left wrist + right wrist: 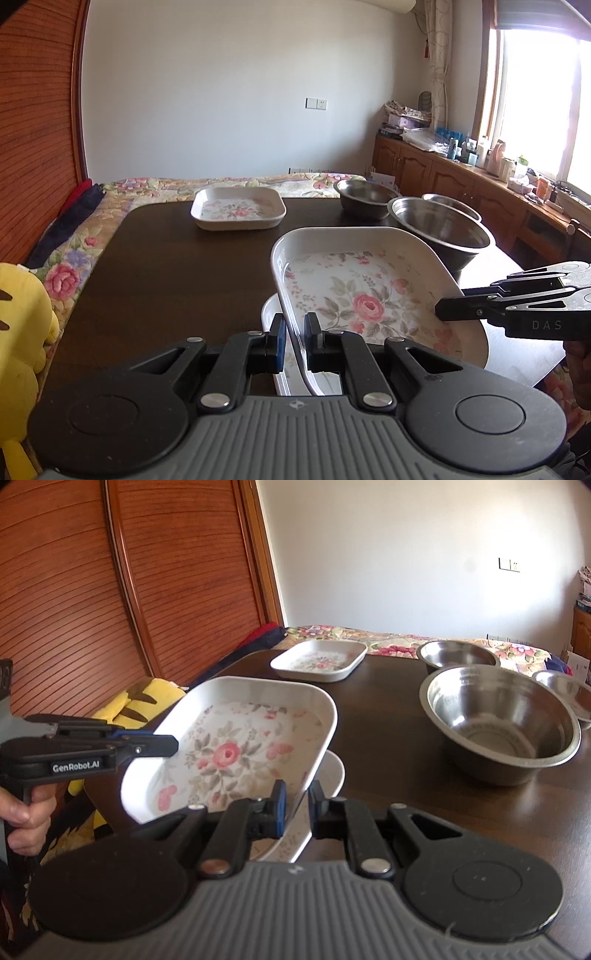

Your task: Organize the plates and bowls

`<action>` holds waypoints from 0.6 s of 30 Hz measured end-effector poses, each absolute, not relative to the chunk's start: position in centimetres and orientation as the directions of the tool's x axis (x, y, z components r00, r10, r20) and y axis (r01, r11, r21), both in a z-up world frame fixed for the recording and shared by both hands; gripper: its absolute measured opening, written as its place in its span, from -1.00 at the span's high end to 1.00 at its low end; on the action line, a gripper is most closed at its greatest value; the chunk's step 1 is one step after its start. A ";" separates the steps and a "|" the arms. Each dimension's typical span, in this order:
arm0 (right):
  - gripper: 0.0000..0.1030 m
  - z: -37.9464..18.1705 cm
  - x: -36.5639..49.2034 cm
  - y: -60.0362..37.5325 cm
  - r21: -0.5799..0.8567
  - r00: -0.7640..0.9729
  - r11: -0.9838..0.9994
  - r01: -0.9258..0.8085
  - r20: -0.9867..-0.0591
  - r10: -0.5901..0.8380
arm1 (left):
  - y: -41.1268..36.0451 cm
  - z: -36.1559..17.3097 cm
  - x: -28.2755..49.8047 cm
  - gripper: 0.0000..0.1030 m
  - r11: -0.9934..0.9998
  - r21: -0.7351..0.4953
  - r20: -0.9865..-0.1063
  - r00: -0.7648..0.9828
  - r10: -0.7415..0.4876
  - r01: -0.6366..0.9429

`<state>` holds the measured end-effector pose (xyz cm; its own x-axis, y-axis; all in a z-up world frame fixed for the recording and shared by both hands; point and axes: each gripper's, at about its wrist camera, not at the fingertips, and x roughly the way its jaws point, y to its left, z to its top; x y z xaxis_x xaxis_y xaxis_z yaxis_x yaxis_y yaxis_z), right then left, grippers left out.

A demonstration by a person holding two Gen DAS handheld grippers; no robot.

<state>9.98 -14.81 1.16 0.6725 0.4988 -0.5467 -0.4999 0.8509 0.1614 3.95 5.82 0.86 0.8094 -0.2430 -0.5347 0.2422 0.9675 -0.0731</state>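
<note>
Floral plate (369,295) held tilted above the dark table (166,277), over a second plate (271,314) lying flat.
Left gripper (294,332) pinches the raised plate's near rim; right gripper (297,805) pinches the opposite rim. Beyond the raised plate sit a third floral plate (238,208) and three steel bowls: large bowl (498,723), far bowl (458,655), small bowl (565,690).

Bright daylight from blown-out window (535,107); fisheye bending, dark corners.
</note>
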 end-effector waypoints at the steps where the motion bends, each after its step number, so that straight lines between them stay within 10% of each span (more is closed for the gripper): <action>1: 0.71 1.0 10.0 -14.8 0.162 0.671 0.851 -0.499 -0.550 0.498 | 5.8 0.7 4.1 0.79 0.968 -0.075 -0.538 0.807 -0.243 0.241; 18: 0.71 0.1 10.5 -14.4 0.160 0.652 0.852 -0.498 -0.580 0.489 | 5.7 -1.1 5.9 0.79 0.968 -0.083 -0.584 0.775 -0.240 0.238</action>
<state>10.45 -14.40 0.07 0.6515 0.4894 -0.5796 -0.4981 0.8523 0.1598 5.90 5.65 -1.10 0.7752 -0.2402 -0.5842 0.2377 0.9678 -0.0825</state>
